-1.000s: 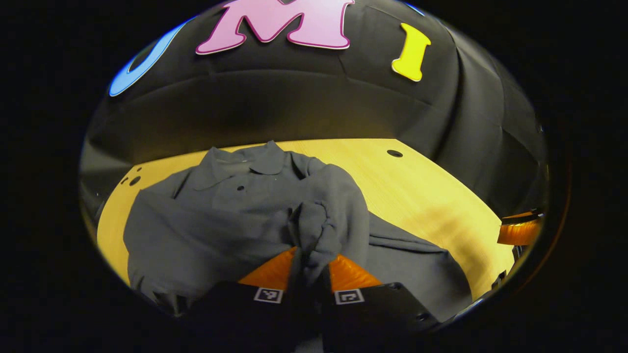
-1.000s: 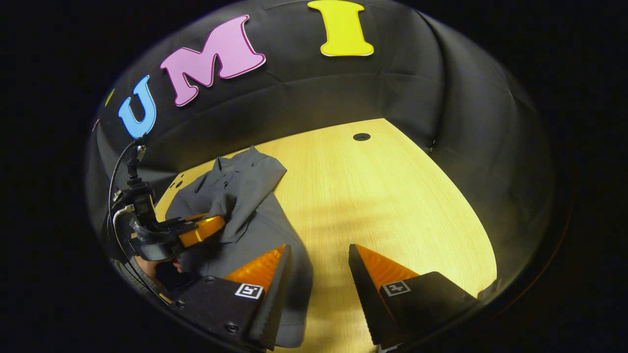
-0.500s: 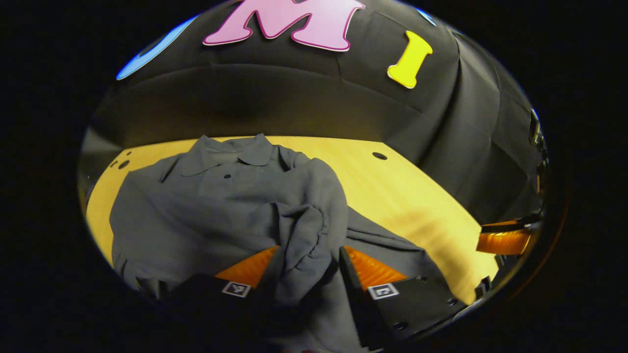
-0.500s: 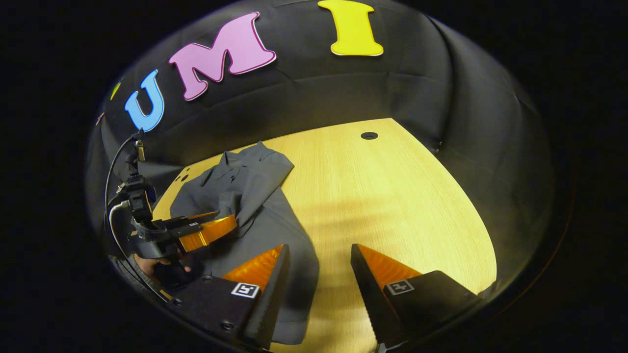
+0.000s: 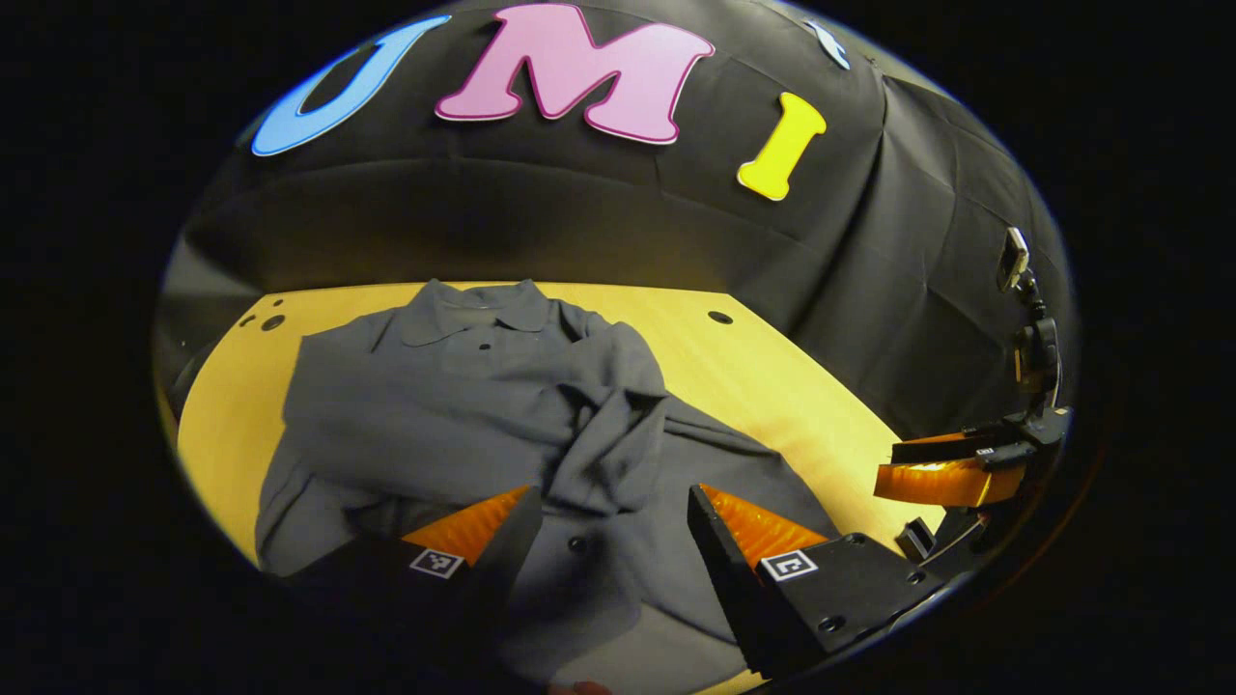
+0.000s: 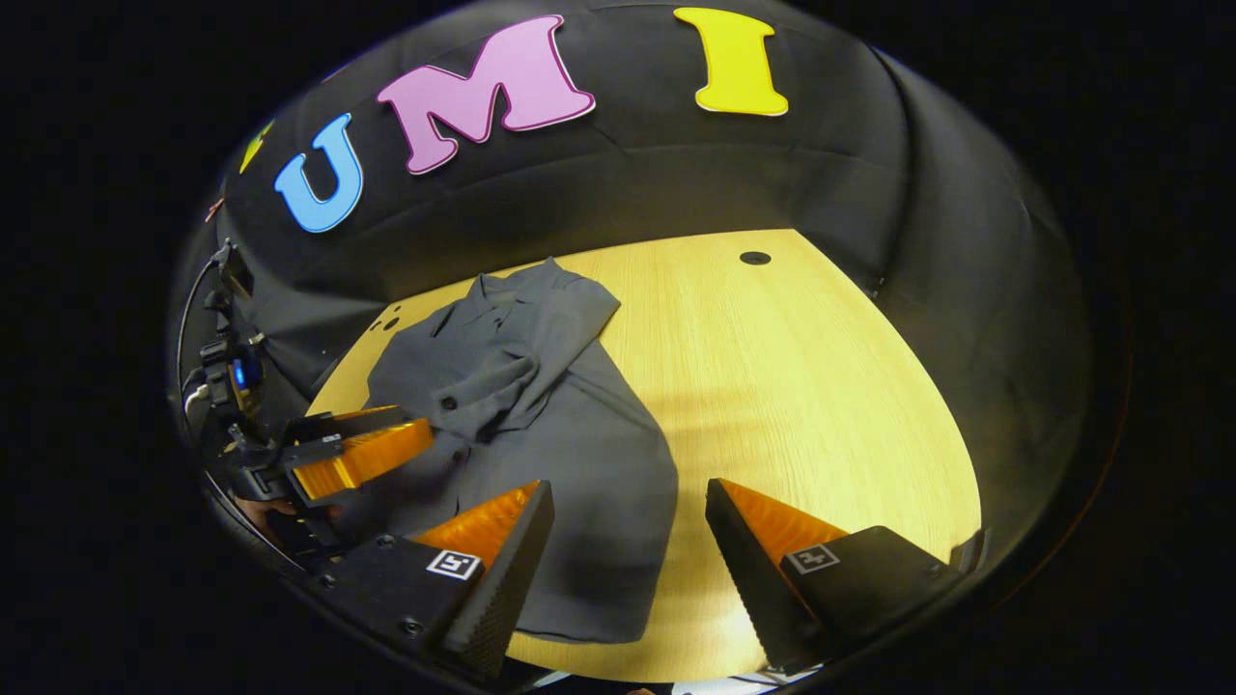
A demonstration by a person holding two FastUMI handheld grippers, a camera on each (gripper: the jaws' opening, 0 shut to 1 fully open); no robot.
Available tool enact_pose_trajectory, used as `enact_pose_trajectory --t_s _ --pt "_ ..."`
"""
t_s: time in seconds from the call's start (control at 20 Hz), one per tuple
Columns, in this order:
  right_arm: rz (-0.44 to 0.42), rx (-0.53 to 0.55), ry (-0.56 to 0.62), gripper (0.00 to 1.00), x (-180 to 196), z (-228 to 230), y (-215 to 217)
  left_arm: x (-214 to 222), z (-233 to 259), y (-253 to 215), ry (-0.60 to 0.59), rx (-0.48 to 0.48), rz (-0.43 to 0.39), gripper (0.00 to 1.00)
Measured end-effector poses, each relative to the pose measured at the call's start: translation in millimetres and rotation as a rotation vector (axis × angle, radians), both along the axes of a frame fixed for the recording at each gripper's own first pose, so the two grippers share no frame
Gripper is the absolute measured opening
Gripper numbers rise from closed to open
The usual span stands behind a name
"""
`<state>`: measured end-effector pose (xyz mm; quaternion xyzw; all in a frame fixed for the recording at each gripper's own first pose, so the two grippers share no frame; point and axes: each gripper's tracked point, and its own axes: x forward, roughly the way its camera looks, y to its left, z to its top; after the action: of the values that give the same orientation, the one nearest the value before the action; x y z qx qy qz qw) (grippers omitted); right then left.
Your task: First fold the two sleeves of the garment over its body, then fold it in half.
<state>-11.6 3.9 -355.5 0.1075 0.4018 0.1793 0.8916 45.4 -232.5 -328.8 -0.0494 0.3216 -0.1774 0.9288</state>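
Grey collared shirt (image 5: 463, 405) lies on the wooden tabletop (image 6: 801, 386), collar toward the far edge by the booth wall, hem toward the near edge. One sleeve (image 5: 608, 444) is folded in across the body and sits bunched and wrinkled over the button line, not flat. Left gripper (image 5: 603, 526) hovers just over the lower body, fingers spread, nothing between them; the sleeve end sits just ahead of the tips. Right gripper (image 6: 628, 550) is also spread and empty, over the hem corner nearest the near edge, one finger above cloth, the other above bare wood.

Judgement: sleeve stage looks done or nearly so; the other sleeve can't be clearly made out under the folds, so check it first. Next is likely the half fold. To do it well: flatten the bunched sleeve, then pinch the hem at both corners, one gripper each, catching every layer. Lift low, carry both corners evenly toward the collar so the sleeves don't slide out, lay down with edges aligned. Risk: uneven lift skews the fold
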Motion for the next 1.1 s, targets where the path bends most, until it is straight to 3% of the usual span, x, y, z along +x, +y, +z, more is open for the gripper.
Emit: enact_pose_trajectory --t_s 0.05,0.1,0.15,0.25,0.65,0.9,1.1 --pt "0.002 -0.008 0.01 0.98 -7 -2 1 -9 4 13 0.002 0.005 0.013 0.96" --pt "0.011 -0.021 0.019 0.99 -16 -4 2 -19 9 27 0.006 0.011 0.031 0.92" --pt "0.02 -0.041 0.025 0.99 -26 -7 2 -29 12 42 0.014 0.014 0.048 0.96" --pt "0.032 -0.066 0.043 0.99 -42 -13 3 -50 15 74 0.025 0.036 0.081 0.96" --pt "-0.012 -0.156 0.094 0.99 -72 -40 0 -119 -3 199 0.076 0.162 0.2 0.96" --pt "-0.031 -0.173 0.148 0.99 -88 -58 2 -142 -31 241 0.149 0.183 0.264 0.96" --pt "-0.018 -0.181 0.179 0.99 -93 -69 8 -158 -54 254 0.192 0.211 0.263 0.96"
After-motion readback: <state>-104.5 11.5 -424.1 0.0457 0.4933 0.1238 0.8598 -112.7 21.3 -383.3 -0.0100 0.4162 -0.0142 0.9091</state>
